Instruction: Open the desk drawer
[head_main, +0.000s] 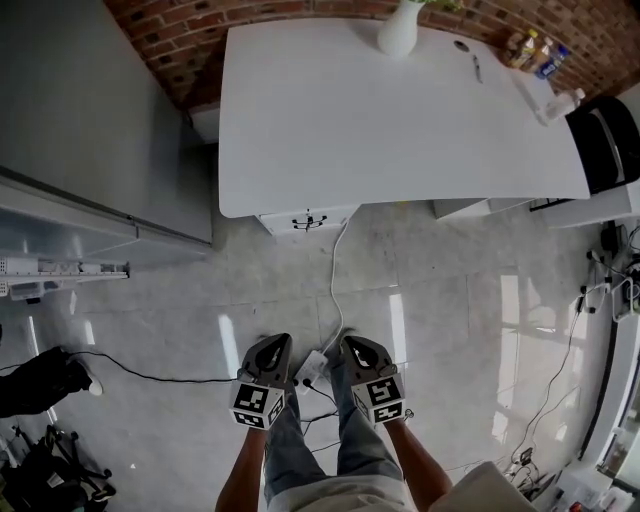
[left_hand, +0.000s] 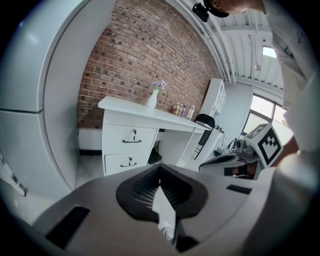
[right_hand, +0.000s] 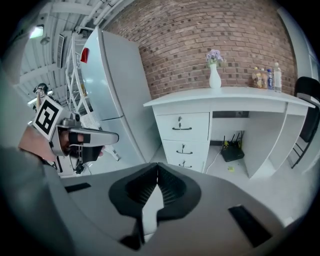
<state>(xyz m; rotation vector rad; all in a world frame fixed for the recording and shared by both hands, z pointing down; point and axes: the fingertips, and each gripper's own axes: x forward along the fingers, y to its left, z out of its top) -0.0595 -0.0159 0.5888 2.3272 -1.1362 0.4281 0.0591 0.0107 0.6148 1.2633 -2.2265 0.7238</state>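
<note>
The white desk (head_main: 400, 110) stands against the brick wall, well ahead of me. Its drawer unit (head_main: 307, 220) sits under the desk's left end. In the right gripper view I see three drawers stacked, the top drawer (right_hand: 182, 126) with a dark handle. The left gripper view shows the top drawer (left_hand: 131, 136) and one below it. My left gripper (head_main: 272, 342) and right gripper (head_main: 355, 343) hang side by side low over the floor, far from the desk. Both are shut with nothing between the pads, as the left gripper (left_hand: 160, 167) and right gripper (right_hand: 158, 167) show in their own views.
A tall grey fridge (head_main: 90, 120) stands left of the desk. A white vase (head_main: 398, 30) and bottles (head_main: 535, 52) sit on the desk, a black chair (head_main: 605, 140) at its right end. A power strip (head_main: 312, 368) and its cable lie on the floor between the grippers.
</note>
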